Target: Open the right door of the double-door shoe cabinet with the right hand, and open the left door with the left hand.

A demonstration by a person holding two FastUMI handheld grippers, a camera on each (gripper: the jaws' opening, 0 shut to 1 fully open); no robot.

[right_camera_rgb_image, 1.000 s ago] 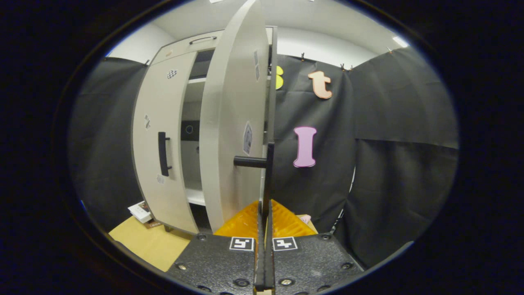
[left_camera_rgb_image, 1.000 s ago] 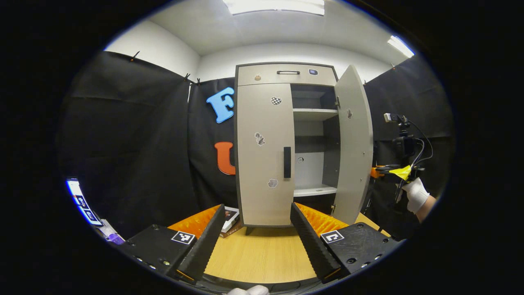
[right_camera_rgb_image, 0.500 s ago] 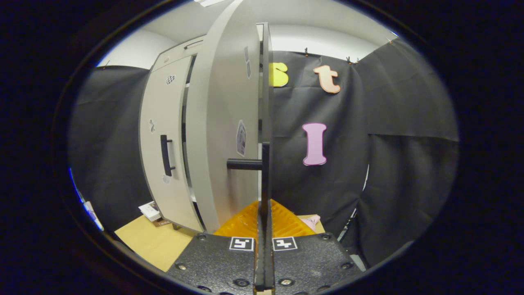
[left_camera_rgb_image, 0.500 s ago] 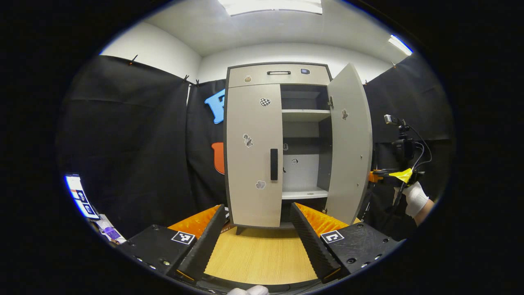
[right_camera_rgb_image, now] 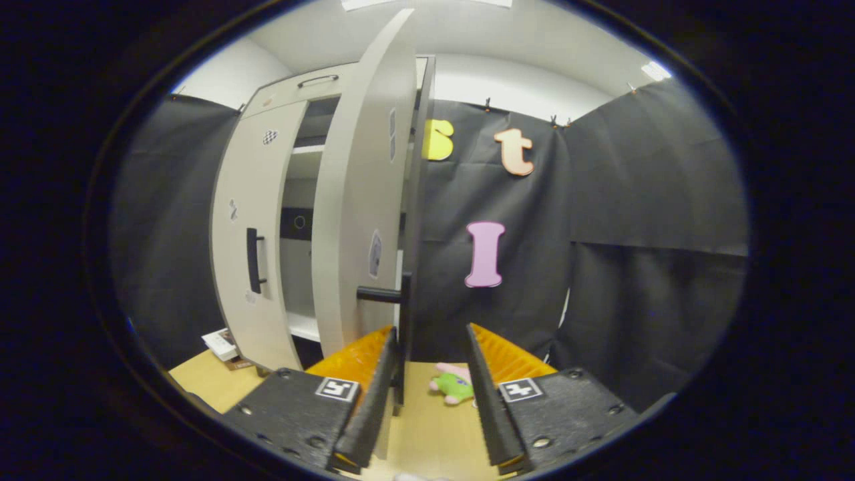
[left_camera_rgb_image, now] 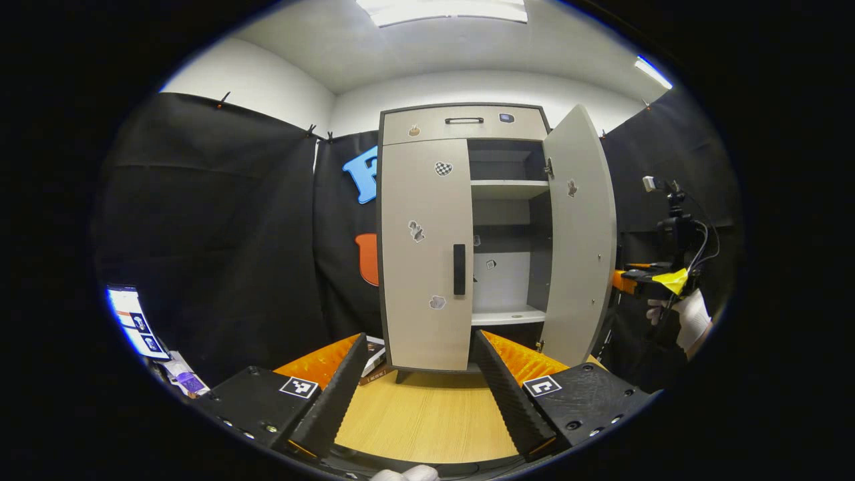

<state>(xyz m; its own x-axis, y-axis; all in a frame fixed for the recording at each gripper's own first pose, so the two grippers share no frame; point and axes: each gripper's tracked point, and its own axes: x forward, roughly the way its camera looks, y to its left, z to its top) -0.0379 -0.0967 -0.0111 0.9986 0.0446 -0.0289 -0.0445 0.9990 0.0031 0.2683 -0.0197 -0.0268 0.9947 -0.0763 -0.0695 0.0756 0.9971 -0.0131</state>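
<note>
The wooden table (left_camera_rgb_image: 427, 421) carries the shoe cabinet (left_camera_rgb_image: 427, 254), books (left_camera_rgb_image: 374, 361) and a plush toy (right_camera_rgb_image: 451, 386).

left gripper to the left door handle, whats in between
In the left gripper view, only bare wooden tabletop lies between the open left gripper and the closed left door's handle.

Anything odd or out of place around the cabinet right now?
One thing: a small green and pink soft toy lies on the wooden table by the open right door. The cabinet stands upright, left door shut.
</note>
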